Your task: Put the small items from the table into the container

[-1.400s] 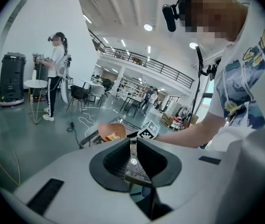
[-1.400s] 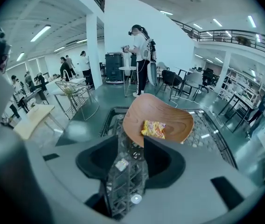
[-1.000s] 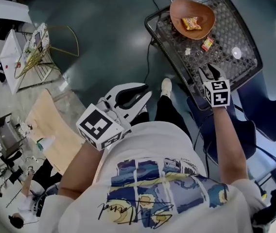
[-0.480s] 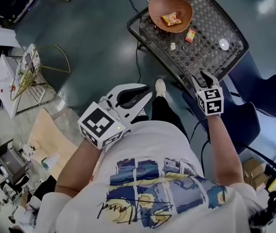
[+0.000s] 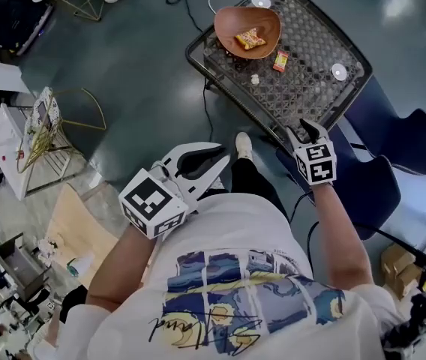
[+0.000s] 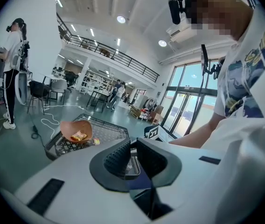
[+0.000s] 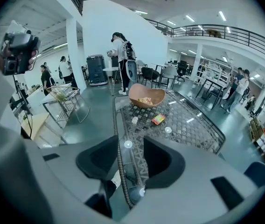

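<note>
A brown bowl (image 5: 233, 21) (image 7: 146, 97) (image 6: 76, 130) stands at the far left of the glass-topped table (image 5: 314, 100) and holds an orange snack packet (image 5: 250, 38) (image 7: 145, 101). A small red packet (image 5: 280, 60) (image 7: 158, 119) and a small white item (image 5: 255, 79) (image 7: 135, 120) lie on the glass near the bowl. My right gripper (image 5: 307, 128) (image 7: 130, 146) hovers at the table's near edge, open and empty. The left gripper (image 5: 220, 152) (image 6: 133, 146) hangs off the table over the floor, its jaws together with nothing between them.
White round discs (image 5: 338, 70) (image 7: 168, 130) sit in the glass top. A blue chair (image 5: 382, 182) stands by the table's near right side. A cable (image 5: 204, 100) runs over the floor at the left, and a gold wire stand (image 5: 48, 122) is further left. Other people stand far off.
The right gripper has drawn back from over the glass to the table's near edge, jaws unchanged. The left gripper has shifted a little and stays together. The table sits higher in the head view.
</note>
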`<state>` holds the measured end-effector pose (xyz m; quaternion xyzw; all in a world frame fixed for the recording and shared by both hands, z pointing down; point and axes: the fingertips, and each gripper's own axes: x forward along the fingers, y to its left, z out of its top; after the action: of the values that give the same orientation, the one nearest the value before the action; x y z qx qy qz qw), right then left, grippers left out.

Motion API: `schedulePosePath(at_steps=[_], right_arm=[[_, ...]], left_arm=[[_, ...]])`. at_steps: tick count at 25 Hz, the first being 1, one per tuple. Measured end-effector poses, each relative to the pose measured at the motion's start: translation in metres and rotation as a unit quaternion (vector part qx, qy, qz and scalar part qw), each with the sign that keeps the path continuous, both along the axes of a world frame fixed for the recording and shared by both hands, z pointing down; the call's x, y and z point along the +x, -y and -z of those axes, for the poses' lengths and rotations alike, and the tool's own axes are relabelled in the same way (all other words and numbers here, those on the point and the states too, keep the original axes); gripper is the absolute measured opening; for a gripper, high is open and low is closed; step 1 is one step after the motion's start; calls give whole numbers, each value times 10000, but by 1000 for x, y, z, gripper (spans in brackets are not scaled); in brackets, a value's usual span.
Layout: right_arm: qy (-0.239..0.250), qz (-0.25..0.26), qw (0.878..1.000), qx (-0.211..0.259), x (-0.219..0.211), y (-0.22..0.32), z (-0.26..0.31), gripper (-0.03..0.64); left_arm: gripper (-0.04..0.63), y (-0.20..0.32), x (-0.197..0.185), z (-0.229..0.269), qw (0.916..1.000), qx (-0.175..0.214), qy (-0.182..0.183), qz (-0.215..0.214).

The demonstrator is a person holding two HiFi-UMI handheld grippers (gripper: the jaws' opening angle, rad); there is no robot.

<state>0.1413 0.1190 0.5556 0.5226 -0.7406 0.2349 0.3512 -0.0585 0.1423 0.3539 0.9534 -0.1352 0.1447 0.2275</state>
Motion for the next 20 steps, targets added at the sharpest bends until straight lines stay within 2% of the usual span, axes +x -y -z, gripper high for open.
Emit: schedulePosePath(at_steps=[4, 12, 17, 20], right_arm=[[45, 194, 9998, -70, 1, 16, -6, 175], [91, 949, 9948, -365, -10, 63, -40, 175], [-48, 1729, 9831, -594, -19, 98, -71, 175], [-404, 2286, 9703, -681, -25, 122, -88, 175]], left_arm=[[29, 10, 4, 5, 9996, -90, -81, 245], [31, 39, 11, 7, 9971, -112, 81, 752], [31, 60, 22, 4, 9936, -162, 263, 1089], [31, 75, 22, 1, 9902, -286, 333, 1325]])
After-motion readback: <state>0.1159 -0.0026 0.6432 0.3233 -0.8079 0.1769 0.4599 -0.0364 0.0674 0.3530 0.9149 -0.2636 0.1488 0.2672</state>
